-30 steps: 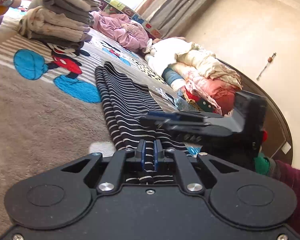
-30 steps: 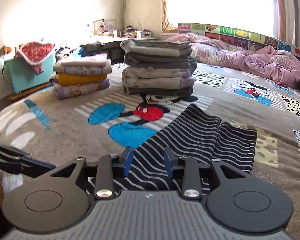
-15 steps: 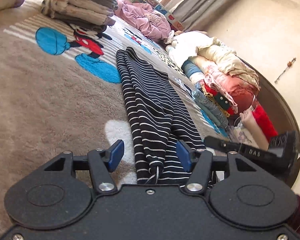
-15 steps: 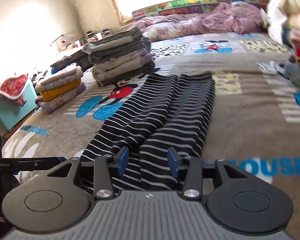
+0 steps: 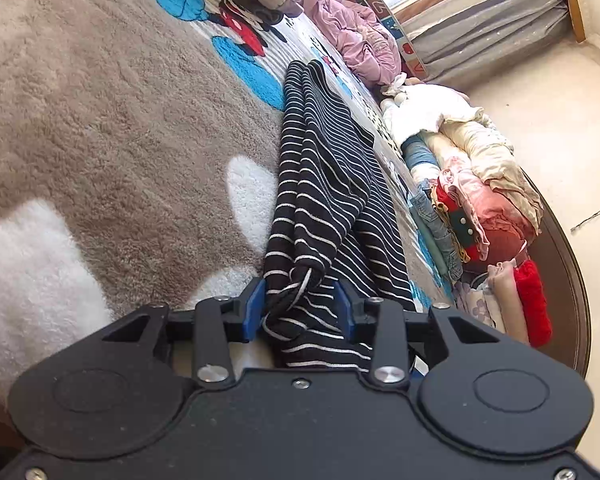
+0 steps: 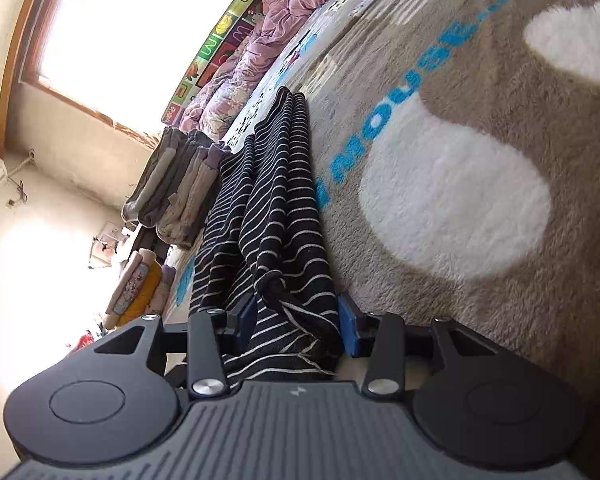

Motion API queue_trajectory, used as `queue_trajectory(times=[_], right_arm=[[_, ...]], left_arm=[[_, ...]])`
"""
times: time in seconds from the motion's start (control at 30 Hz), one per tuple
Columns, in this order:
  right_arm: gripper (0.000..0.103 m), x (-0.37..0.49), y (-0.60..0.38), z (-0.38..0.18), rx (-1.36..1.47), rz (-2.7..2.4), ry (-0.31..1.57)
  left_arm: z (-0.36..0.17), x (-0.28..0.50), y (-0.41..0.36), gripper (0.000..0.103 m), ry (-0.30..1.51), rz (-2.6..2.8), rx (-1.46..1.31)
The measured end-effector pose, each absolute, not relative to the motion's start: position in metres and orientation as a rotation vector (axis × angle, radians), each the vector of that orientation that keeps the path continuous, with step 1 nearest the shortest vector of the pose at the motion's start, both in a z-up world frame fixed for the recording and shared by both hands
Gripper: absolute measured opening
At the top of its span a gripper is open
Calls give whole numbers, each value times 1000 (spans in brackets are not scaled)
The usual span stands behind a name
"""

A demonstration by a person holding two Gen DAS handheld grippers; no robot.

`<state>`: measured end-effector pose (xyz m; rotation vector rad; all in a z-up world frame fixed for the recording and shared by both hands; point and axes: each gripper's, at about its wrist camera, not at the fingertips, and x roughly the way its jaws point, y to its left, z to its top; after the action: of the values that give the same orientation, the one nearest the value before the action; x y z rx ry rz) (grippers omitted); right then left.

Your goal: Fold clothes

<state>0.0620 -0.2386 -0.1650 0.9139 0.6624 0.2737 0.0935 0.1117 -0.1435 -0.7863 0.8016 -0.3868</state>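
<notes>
A black garment with white stripes (image 5: pixel 320 184) lies folded lengthwise on the brown Mickey Mouse blanket (image 5: pixel 100 120). My left gripper (image 5: pixel 300 304) has its blue jaws around the bunched near left corner of the garment, not fully closed. The striped garment also shows in the right wrist view (image 6: pixel 268 208). My right gripper (image 6: pixel 296 320) has its jaws around the near right corner in the same way. Both wrist views are tilted sideways, low over the blanket.
Stacks of folded clothes (image 6: pixel 180 188) stand beyond the garment's far end, with a smaller stack (image 6: pixel 140 284) to their left. A pile of unfolded clothes (image 5: pixel 472 200) lies along the bed's right edge. A pink quilt (image 5: pixel 360 48) lies at the back.
Both grippers have dropped to the near end of the garment and rolled sideways. The cloth corners now sit between the jaws, which have narrowed around them.
</notes>
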Motion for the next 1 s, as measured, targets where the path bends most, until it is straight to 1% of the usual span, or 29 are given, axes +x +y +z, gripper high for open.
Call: queue_trajectory(times=[0.1,0.17,0.23,0.27,0.3,0.37,0.53,0.57,0.63,0.67,0.7,0.73,0.8,0.83,0.9,1.0], right_arm=[[38,58,-233,-166,880,264,654],[33,53,-230,-167,859,264,651],[30,55,-227,-167,832,267,648],[23,59,-227,-167,815,270,646],[17,62,-226,-167,801,273,643],[14,68,-229,-166,790,291,636],[14,49,-237,-149,730,319,622],[14,46,-240,-146,709,320,625],[15,45,-243,-145,661,327,654],[17,42,-247,-146,641,324,655],[21,40,-251,-145,620,321,653],[21,36,-254,-140,595,323,630],[23,28,-255,-127,472,332,577],[26,24,-253,-120,382,336,548],[36,16,-249,-106,202,345,490],[38,13,-236,-104,-35,377,491]], left_arm=[[-142,84,105,37,812,-358,-767],[-141,80,96,35,805,-333,-719],[-139,77,87,22,789,-305,-652],[-138,76,84,14,777,-302,-617],[-138,75,82,12,769,-303,-603],[-133,68,77,11,755,-309,-581],[-120,45,63,9,753,-355,-549],[-123,44,61,10,784,-346,-522],[-124,44,65,16,810,-346,-470],[-123,43,68,24,813,-351,-447],[-119,41,71,29,797,-357,-419],[-111,36,74,31,752,-365,-364],[-94,24,75,43,645,-383,-207],[-90,19,70,45,594,-395,-94],[-89,7,55,45,498,-413,190],[-112,1,29,46,479,-424,536]])
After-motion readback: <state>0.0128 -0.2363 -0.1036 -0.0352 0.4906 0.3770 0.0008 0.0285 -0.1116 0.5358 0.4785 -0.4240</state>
